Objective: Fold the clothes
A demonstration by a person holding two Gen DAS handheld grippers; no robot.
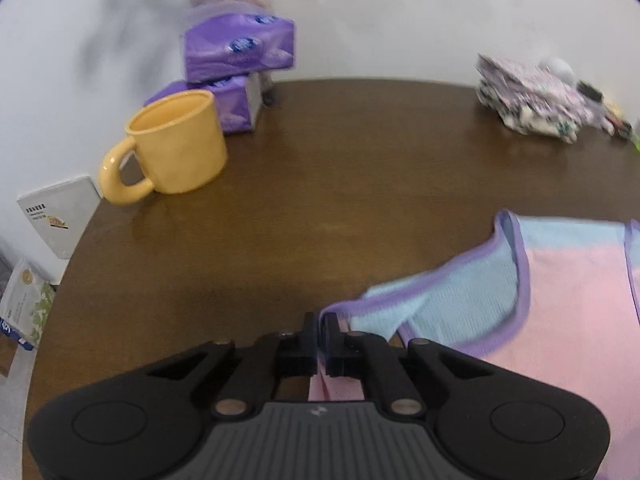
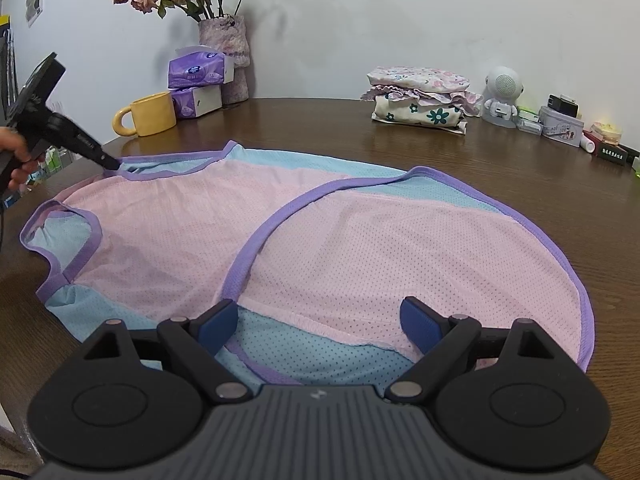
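One pink-and-blue mesh vest (image 2: 168, 216) with purple trim lies half-folded; our left gripper (image 1: 322, 338) pinches its ten-o'clock strap, our right gripper (image 2: 320, 320) gapes empty above it.

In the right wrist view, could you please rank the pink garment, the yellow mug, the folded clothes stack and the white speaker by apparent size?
1. Pink garment, largest by far.
2. Folded clothes stack.
3. Yellow mug.
4. White speaker, close to the mug, so their order is unsure.
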